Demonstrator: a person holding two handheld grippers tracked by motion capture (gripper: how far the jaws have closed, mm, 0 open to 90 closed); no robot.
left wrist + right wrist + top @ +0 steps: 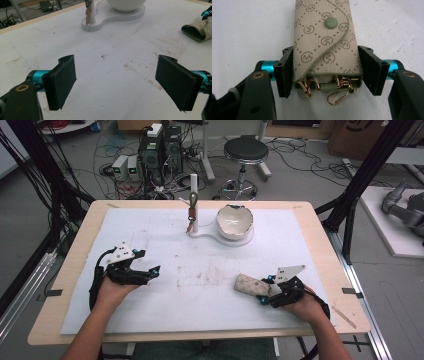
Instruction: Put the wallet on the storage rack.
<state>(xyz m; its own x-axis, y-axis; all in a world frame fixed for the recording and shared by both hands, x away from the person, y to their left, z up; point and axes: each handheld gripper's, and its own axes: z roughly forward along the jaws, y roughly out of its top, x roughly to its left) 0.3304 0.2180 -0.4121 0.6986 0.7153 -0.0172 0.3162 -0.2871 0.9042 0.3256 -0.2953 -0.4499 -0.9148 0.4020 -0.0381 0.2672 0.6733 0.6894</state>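
A beige monogrammed key case with a green snap button lies on the white mat at the front right. My right gripper is shut on its near end. In the right gripper view the two jaws press both sides of the case, and gold hooks hang out of its open end between the right gripper's jaws. My left gripper hovers open at the front left. The left gripper has nothing between its jaws, and the key case lies far off to its right.
A white stand with a key hanging on its post stands at the back centre, sharing a base with a chipped white bowl. Beyond the table's far edge are a stool, computers and cables.
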